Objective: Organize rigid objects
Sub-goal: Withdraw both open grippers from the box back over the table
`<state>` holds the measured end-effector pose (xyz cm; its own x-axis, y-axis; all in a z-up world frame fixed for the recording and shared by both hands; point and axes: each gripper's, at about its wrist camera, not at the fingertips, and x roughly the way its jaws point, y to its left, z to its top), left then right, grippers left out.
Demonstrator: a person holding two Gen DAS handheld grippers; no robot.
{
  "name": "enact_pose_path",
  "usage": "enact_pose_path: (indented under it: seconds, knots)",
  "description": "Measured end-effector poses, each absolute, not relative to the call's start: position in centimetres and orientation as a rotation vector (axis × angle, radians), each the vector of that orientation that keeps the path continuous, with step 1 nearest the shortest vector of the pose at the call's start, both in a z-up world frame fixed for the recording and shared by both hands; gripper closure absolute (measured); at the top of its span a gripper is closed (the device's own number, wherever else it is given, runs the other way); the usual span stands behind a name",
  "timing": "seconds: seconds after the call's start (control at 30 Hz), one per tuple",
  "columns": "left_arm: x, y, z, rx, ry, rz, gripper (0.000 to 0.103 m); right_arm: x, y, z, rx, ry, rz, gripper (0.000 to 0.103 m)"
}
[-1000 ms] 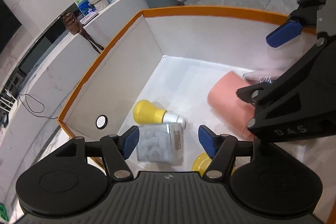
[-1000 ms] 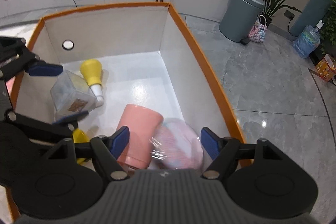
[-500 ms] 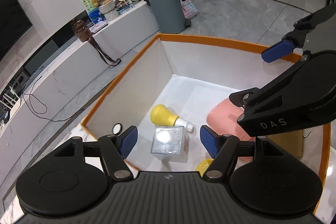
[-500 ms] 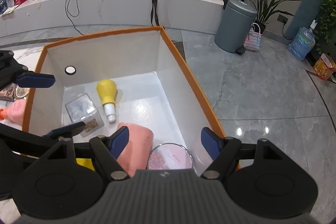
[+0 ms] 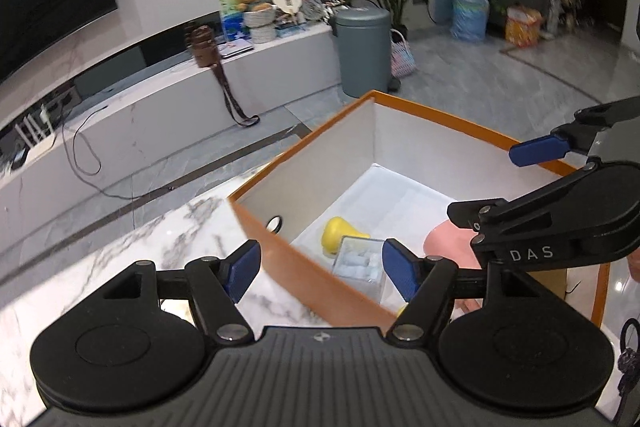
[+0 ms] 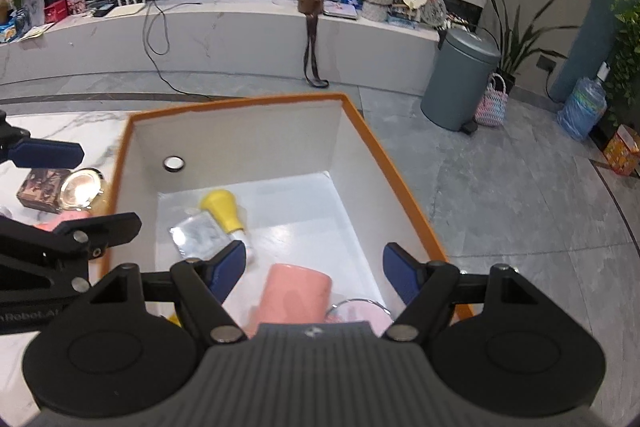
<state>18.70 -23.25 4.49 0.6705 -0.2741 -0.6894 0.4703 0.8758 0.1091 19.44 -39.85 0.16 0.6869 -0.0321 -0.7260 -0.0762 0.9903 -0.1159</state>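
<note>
A white marble-patterned tabletop (image 6: 72,125) carries an orange-rimmed storage box (image 6: 248,103) with white inner walls, set against the table's right edge. Beyond it lies a grey tiled floor (image 6: 520,211), a long white ledge (image 6: 224,27) along the far wall with a dark screen above, one grey pedal bin (image 6: 460,79), and one water jug (image 6: 582,107) in the far right corner.

Inside the box lie one yellow bulb-shaped object (image 6: 222,209) with a white neck near the far left corner, one clear plastic case (image 6: 198,235) touching it, one pink cup (image 6: 292,297) on its side by the near edge, and one round clear-lidded pink container (image 6: 356,309), largely hidden behind the right gripper's body. A second yellow item shows only as a sliver at the box's near left corner. On the tabletop left of the box sit one shiny metal dish (image 6: 82,187) and one brown patterned box (image 6: 38,189); something pink below them is cut off by the left gripper and may be another cup.

The left gripper (image 5: 320,271) hangs over the box's left rim, its jaws having just been opening, wide apart with nothing between them. The right gripper (image 6: 314,269) hovers above the near end of the box, jaws spread fairly wide and empty.
</note>
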Motion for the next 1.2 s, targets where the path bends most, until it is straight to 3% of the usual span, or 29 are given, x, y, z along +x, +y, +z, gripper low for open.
enact_pose_path:
  seconds: [0.5,1.2]
  knots:
    - [17.2,-12.8,2.9,0.093,0.757,-0.343,0.021,17.7,-33.8,1.4,-0.203,0.727,0.158,0.028]
    - [15.3,-1.7,-1.4,-0.021,0.78,-0.261,0.019,17.3,-24.2,-1.3,-0.363,0.724,0.298,0.028]
